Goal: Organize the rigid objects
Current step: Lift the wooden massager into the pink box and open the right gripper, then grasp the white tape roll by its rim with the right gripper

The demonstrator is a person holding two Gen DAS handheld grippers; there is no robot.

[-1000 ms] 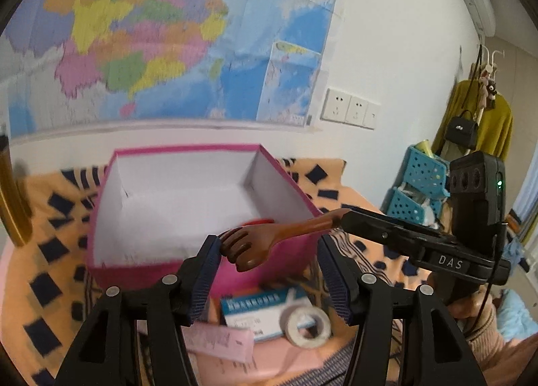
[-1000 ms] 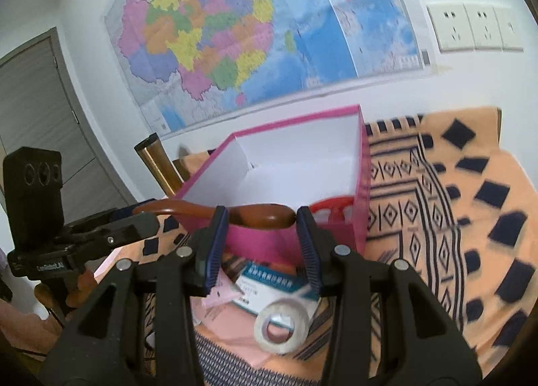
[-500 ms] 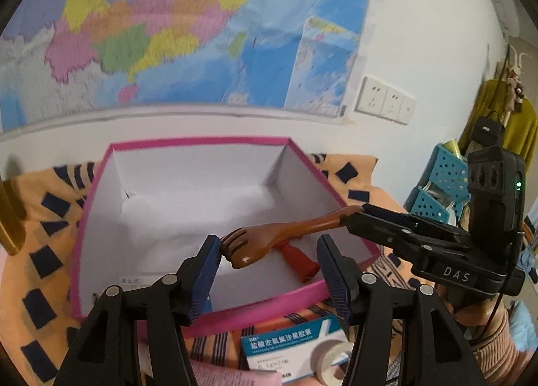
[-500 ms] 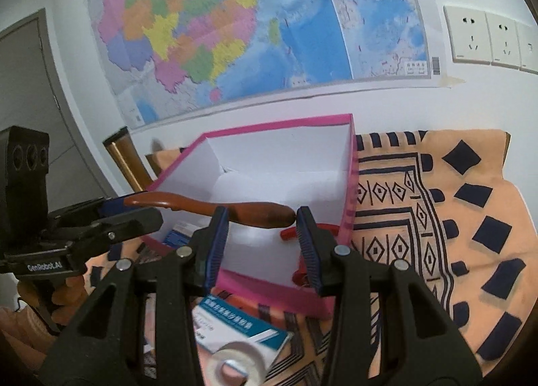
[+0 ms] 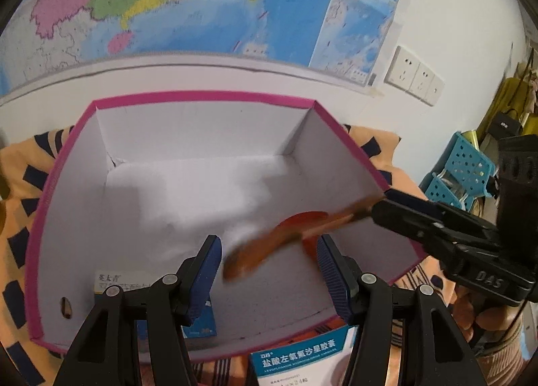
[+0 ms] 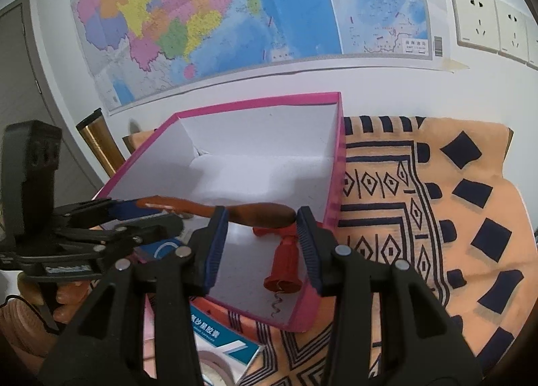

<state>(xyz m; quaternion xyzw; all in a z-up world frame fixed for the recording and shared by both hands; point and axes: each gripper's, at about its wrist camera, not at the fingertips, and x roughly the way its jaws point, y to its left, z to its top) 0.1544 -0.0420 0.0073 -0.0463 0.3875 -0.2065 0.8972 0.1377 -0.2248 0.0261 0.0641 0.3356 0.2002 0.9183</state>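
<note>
The right gripper [image 6: 260, 223] has its fingers pinching the rounded handle end of a wooden back scratcher [image 6: 198, 208]. The scratcher lies roughly level above the open pink box [image 6: 336, 164] and reaches across towards the left gripper [image 5: 269, 253].

The left gripper's fingers are spread. In the left wrist view the scratcher's claw end shows as a blur in the gap between them, and no clear contact with either finger can be made out. In the same view the right gripper is at the right edge, over the box's right wall, with the scratcher's shaft running out from its fingers.

The box has a white inside and stands on an orange cloth [image 6: 437, 218] with dark blue patterns that covers the surface, close to a wall with a large map [image 6: 235, 9] and sockets [image 6: 477, 19]. On the box floor, under the scratcher, lies a red corkscrew [image 6: 284, 261] with its metal spiral towards the near wall. A small medicine carton [image 5: 114, 282] rests in the near left corner of the box. Outside the box, just in front of its near wall, lies a blue and white medicine box [image 5: 299, 357].
</note>
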